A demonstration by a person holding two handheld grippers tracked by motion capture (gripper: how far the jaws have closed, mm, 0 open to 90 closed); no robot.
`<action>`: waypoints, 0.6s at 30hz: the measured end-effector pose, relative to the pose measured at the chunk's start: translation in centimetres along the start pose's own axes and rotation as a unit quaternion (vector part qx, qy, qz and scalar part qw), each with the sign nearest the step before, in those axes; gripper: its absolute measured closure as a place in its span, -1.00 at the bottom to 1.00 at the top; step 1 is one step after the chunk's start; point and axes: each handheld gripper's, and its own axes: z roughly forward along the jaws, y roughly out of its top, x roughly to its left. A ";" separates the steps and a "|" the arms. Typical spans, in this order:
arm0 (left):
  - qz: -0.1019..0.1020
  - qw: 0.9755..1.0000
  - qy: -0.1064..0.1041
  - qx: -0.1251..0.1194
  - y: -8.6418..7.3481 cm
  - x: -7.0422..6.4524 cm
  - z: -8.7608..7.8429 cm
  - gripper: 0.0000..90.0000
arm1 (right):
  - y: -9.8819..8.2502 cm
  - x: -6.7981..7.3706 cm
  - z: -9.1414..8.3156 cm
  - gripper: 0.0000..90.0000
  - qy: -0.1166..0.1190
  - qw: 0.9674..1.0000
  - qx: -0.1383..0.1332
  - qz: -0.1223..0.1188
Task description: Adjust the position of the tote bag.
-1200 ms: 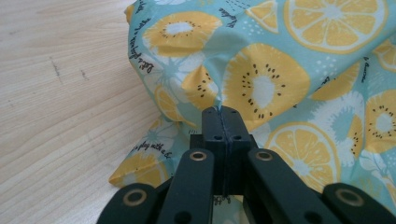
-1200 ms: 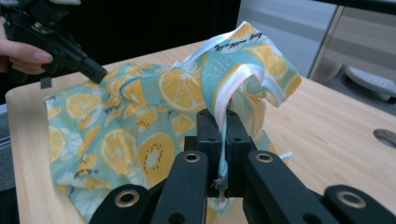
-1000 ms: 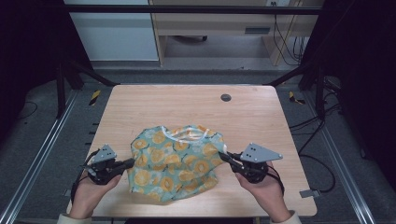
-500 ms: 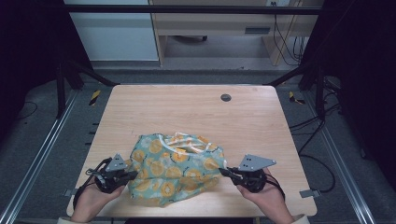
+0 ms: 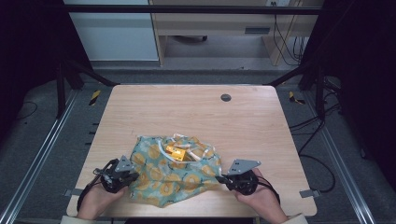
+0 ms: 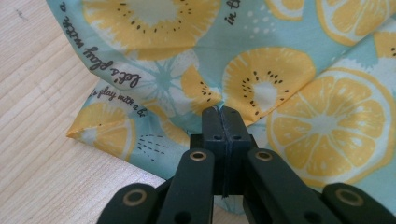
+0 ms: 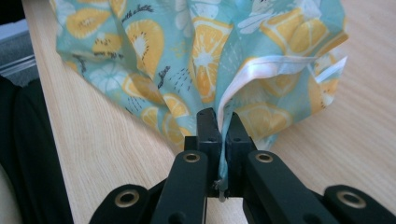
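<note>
A teal cloth [image 5: 175,170] printed with yellow citrus slices lies bunched on the near half of the wooden table [image 5: 196,112], white trim and an orange patch showing at its top. My left gripper [image 5: 134,176] is shut on the cloth's left side; in the left gripper view its jaws pinch a fold of the cloth [image 6: 261,84] at my left gripper [image 6: 222,112]. My right gripper [image 5: 220,178] is shut on the cloth's right side. In the right gripper view the cloth [image 7: 187,56] hangs from my right gripper [image 7: 218,116], its white-trimmed edge clamped between the jaws.
A small dark round grommet [image 5: 226,97] sits in the table's far middle. A person's hands hold both grippers at the near edge. Metal frame rails run along both sides of the table, and cables lie on the floor at right.
Both grippers have come down toward the table with the cloth. The cloth, spread and lifted before, now sags and bunches lower on the wood.
</note>
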 end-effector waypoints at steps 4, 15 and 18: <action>0.005 1.000 -0.001 0.011 0.0 0.0 0.4 1.00 | -0.2 0.0 0.9 0.97 -0.003 1.000 0.022 -0.006; -0.002 1.000 0.000 0.005 0.0 0.1 0.4 1.00 | -0.4 -0.4 2.2 0.92 -0.015 0.999 0.049 0.006; -0.002 1.000 0.011 -0.008 0.0 0.0 0.1 0.94 | -0.4 -0.3 1.6 0.60 -0.031 0.999 0.039 0.009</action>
